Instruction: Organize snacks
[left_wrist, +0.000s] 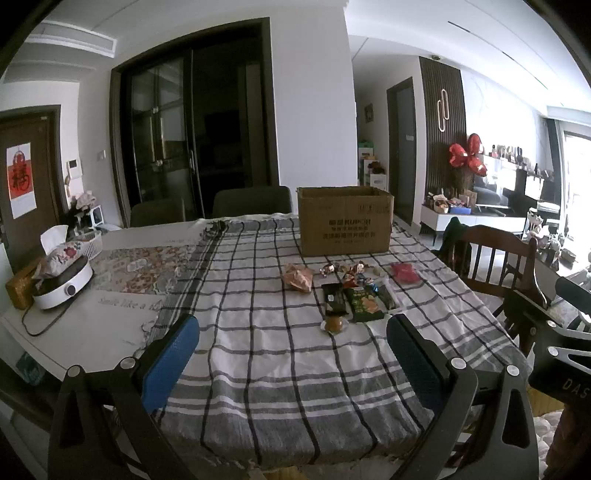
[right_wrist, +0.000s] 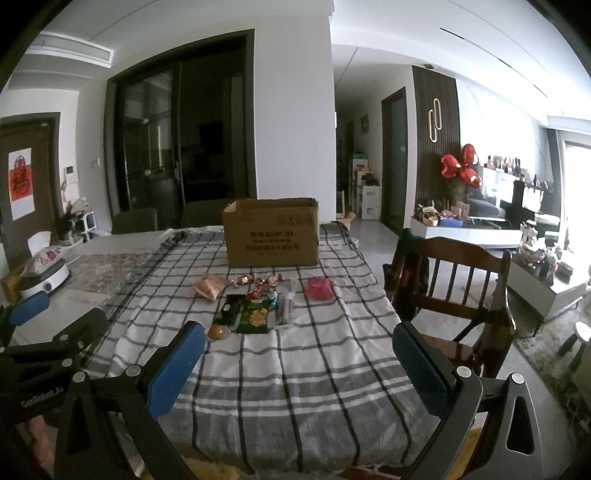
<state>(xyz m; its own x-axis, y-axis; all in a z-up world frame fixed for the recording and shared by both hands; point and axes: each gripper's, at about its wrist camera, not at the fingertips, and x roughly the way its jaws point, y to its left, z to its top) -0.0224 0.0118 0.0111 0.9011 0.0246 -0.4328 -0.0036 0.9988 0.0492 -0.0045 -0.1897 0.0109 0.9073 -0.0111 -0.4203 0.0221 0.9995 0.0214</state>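
While I hold both tools above the near edge of the table, my left gripper (left_wrist: 293, 332) and my right gripper (right_wrist: 299, 336) each stand spread wide with nothing between their blue ribbed pads. Ahead of both fingertips lies a soft checked cloth (left_wrist: 280, 369), grey and white with dark lines, its near hem rumpled where it drops off the table edge. The snacks sit on it well ahead of the tools: a glossy green crisp packet (right_wrist: 254, 316), a dark flat bar packet (right_wrist: 229, 312) just left of it, a small round amber jelly cup (right_wrist: 217, 332) nearest my right tool's left finger, a crinkled pink-orange bag (right_wrist: 208, 286) farther left, a scatter of shiny wrapped sweets (right_wrist: 264, 284) behind, and a pink lumpy pouch (right_wrist: 319, 288) to the right. Beyond them stands an open brown cardboard box (right_wrist: 271, 236), flaps up. Bare cloth lies between my tools and the snacks. A wooden slatted chair (right_wrist: 454, 280) stands close off my right tool's right side.
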